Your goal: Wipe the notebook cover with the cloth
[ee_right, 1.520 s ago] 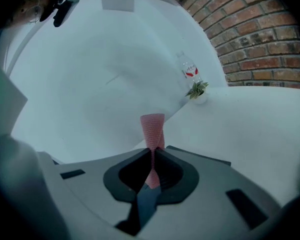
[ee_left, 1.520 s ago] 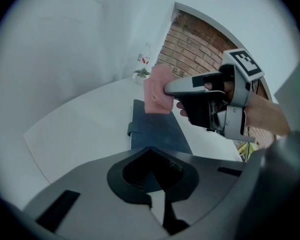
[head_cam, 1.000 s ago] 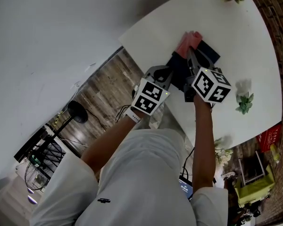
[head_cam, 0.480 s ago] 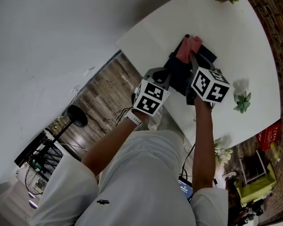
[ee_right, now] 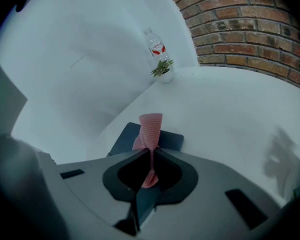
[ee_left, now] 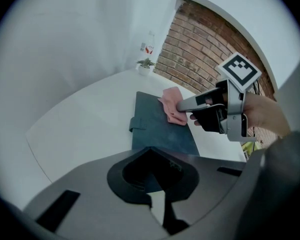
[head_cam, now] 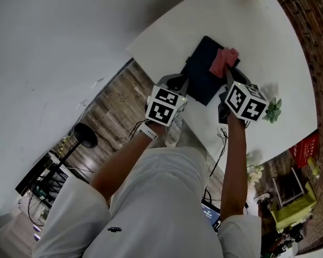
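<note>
- The right gripper (ee_right: 150,151) is clamping a pink cloth (ee_right: 151,126) between closed jaws, with a fold of fabric standing up past the tips so it can be dragged flat over the surface.
- The cloth is resting on the far right part of the dark notebook (head_cam: 202,74), which is lying closed on the white table (head_cam: 269,47) near its front edge.
- The left gripper (ee_left: 150,151) is meeting the notebook's near edge with its jaws drawn together, apparently pinching that edge; the likely aim is to pin the book against the wiping strokes.
- Most of the cover is lying bare, so wiping looks far from finished.
- At the table's far side, a small pot (ee_right: 164,74) is holding a green sprig, and a bottle (ee_right: 155,46) is standing just behind it; its contents cannot be made out.
</note>
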The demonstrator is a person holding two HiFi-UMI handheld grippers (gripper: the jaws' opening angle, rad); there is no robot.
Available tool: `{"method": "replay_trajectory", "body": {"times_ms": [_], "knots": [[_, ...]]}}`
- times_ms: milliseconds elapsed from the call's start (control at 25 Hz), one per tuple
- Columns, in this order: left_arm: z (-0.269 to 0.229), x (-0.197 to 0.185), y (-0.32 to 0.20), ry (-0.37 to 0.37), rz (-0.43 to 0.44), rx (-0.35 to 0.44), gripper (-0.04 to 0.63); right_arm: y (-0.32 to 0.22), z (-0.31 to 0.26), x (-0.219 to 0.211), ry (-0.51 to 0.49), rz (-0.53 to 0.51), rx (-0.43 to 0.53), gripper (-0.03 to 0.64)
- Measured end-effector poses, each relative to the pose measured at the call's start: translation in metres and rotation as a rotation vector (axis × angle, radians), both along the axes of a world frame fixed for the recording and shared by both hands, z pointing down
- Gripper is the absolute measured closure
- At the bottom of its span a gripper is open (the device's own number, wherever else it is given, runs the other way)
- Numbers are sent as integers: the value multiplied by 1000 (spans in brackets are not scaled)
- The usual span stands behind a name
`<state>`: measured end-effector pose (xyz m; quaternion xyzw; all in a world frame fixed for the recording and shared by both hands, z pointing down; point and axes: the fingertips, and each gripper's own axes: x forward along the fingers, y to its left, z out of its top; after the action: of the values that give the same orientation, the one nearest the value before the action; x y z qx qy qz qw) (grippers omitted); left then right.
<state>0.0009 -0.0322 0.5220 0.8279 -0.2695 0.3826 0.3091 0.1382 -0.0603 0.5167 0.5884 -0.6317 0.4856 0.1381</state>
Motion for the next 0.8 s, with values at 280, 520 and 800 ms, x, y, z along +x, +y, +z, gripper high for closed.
{"method": "replay_trajectory", "body": {"times_ms": [280,520,800], "knots": [[2,-1,2,-9,14,17,583,24,6,30,38,58,-31,588],[3,-1,1,-8,52,31,583,40,8,50,62,120,-47,588],[-4,1,3,-20,65,53,583,52,-7,53,55,151,7,588]]}}
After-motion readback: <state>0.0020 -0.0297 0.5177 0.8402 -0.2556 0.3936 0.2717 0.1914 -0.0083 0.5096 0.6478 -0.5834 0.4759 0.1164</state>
